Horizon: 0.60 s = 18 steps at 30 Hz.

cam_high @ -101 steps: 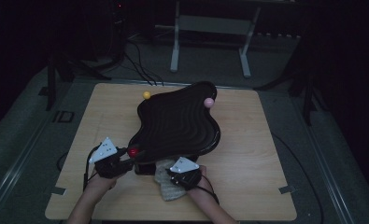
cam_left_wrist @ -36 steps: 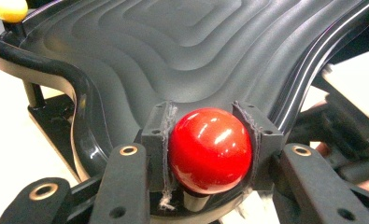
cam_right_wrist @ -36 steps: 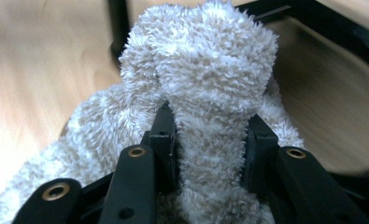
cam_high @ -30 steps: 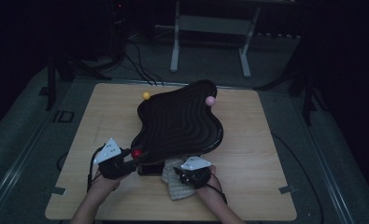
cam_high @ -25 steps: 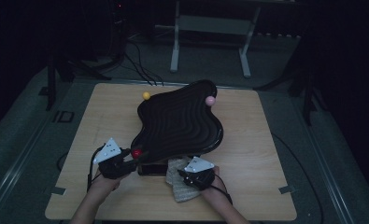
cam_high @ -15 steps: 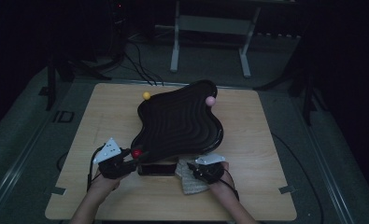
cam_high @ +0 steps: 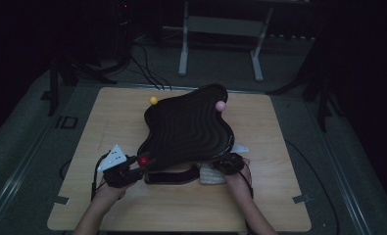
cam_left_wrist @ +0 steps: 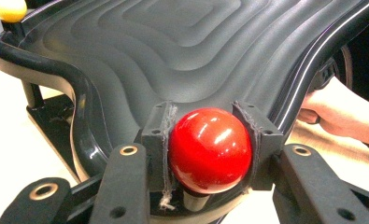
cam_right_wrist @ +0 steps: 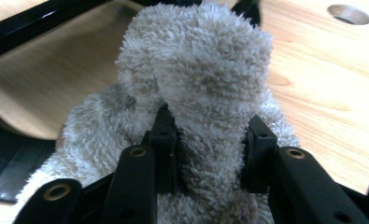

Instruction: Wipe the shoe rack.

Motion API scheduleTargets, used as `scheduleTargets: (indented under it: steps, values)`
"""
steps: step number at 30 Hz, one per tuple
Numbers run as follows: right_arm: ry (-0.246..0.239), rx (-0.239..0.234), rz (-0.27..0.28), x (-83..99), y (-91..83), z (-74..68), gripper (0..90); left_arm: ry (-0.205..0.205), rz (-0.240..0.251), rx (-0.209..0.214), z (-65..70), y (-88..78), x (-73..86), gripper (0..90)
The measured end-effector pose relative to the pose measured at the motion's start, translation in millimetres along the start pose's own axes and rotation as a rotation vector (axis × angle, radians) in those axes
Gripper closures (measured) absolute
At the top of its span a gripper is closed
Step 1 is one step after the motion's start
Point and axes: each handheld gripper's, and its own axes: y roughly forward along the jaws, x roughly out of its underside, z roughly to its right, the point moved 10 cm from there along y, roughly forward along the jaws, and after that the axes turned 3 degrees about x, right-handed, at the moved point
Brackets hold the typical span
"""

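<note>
Cloth (cam_high: 212,174) partly hidden under tray (cam_high: 188,128) front edge, near table (cam_high: 279,205) front. Right gripper (cam_right_wrist: 209,135) jaws just closing, pinching cloth. Left gripper (cam_left_wrist: 205,151) clamps red ball (cam_left_wrist: 209,150) at tray corner.

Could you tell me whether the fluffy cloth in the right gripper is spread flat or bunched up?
Bunched up. In the right gripper view the fluffy cloth stands in a thick fold pinched between the jaws of the right gripper, the rest heaped on the table.
</note>
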Motion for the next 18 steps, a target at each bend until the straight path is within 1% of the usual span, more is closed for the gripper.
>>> scheduleTargets:
  steps: [1,3,5,8,10,11,13,14,15,17,18]
  values:
    - [-0.008,-0.004,-0.004,1.0,-0.8,-1.8,65.4,0.001,-0.002,0.0,0.0,0.0,0.0,59.7]
    - [-0.02,-0.027,-0.011,3.2,-3.7,-7.1,66.3,0.002,-0.003,0.0,0.0,0.0,-0.1,59.7]
    - [-0.047,-0.049,-0.009,6.8,-7.7,-15.1,66.5,0.002,0.0,-0.003,0.2,0.1,0.0,59.6]
    - [-0.074,-0.089,-0.006,13.7,-14.9,-29.1,66.5,0.004,-0.002,-0.004,0.0,0.1,-0.1,59.7]
    - [-0.09,-0.104,-0.004,18.0,-18.9,-39.2,66.4,0.002,0.003,-0.004,0.1,0.2,-0.1,59.7]
    - [-0.107,-0.114,-0.007,20.0,-20.7,-43.9,66.4,0.003,0.001,-0.003,-0.1,0.2,-0.1,59.6]
    - [-0.112,-0.135,-0.007,23.2,-23.1,-53.7,66.5,0.003,0.003,-0.003,0.0,0.2,-0.2,59.6]
    - [-0.122,-0.144,-0.006,24.4,-24.0,-58.2,66.5,0.001,0.006,-0.005,0.0,0.3,-0.1,59.6]
    - [-0.121,-0.159,-0.006,25.1,-24.8,-62.6,66.5,0.001,0.007,-0.006,0.0,0.3,0.0,59.6]
    - [-0.123,-0.184,-0.006,24.7,-26.4,-69.9,66.7,0.002,0.005,-0.007,0.0,0.2,-0.2,59.6]
    - [-0.132,-0.188,-0.004,24.1,-27.6,-71.9,66.8,0.003,0.007,-0.009,0.1,0.1,0.0,59.6]
